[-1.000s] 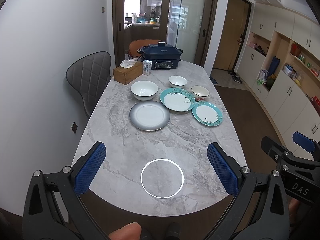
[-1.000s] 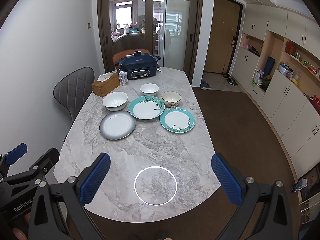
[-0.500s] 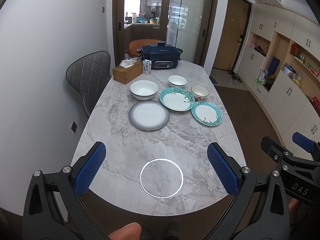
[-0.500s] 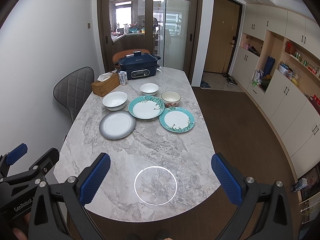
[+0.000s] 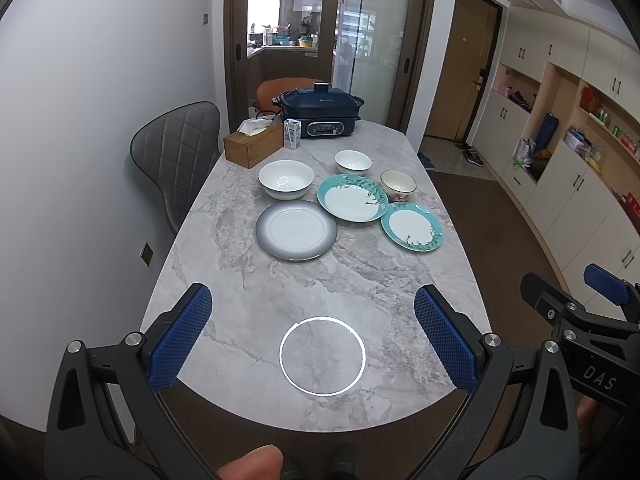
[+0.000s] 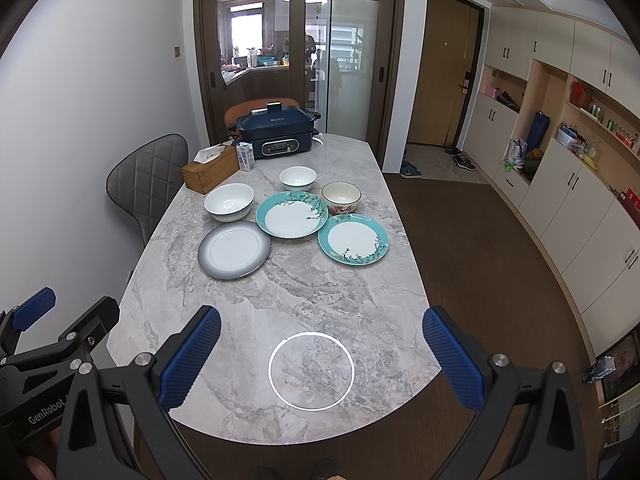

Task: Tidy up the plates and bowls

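The orange chair [image 5: 280,90] at the far end of the table is mostly hidden behind the blue electric cooker [image 5: 320,114], so only its backrest top shows. The small carton [image 6: 245,156] beside the wooden tissue box [image 6: 210,174] carries print too small to read. In the left wrist view the right gripper [image 5: 588,312] is cut off by the picture's right edge, its jaws unseen.

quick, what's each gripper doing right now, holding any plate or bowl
Left gripper: open, holding nothing, above the near table edge.
Right gripper: open, holding nothing, also short of the dishes.
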Demonstrator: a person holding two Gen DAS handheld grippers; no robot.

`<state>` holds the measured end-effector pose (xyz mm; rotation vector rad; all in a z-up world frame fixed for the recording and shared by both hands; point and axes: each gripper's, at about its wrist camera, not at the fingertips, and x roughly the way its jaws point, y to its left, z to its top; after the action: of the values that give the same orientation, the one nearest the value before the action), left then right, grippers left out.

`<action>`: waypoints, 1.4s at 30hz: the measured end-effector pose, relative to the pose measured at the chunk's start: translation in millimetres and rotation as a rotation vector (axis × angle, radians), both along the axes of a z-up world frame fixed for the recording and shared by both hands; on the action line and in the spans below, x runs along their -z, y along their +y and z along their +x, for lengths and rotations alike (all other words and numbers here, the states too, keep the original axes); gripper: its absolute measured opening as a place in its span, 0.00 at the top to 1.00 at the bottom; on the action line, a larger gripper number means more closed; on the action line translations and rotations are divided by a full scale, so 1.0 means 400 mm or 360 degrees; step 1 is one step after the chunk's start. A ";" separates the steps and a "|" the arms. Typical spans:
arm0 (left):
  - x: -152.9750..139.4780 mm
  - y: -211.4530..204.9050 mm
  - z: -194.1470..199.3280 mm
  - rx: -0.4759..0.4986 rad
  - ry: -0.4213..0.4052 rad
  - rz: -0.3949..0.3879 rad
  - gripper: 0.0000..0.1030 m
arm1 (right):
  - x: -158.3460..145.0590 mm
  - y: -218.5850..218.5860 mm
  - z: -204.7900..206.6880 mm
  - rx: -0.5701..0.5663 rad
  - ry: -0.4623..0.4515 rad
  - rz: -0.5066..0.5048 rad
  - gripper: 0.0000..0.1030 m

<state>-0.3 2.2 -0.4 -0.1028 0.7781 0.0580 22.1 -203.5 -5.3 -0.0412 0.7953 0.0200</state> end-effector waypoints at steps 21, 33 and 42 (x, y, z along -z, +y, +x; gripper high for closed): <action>0.033 -0.038 -0.006 0.0010 0.0017 -0.0023 0.00 | -0.001 -0.007 0.002 -0.0003 0.0000 0.0002 0.00; 0.036 -0.060 -0.005 -0.0016 0.0020 -0.0029 0.00 | 0.000 -0.018 0.006 -0.0015 0.0000 0.0008 0.00; 0.173 -0.039 0.046 -0.0066 0.0169 -0.0124 0.00 | 0.077 -0.066 0.055 -0.0090 0.0046 0.0068 0.00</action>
<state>18.1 -13.2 -69.7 -0.1909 0.8846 0.0732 44.2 -229.7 -36.1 -0.0233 0.8224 0.0914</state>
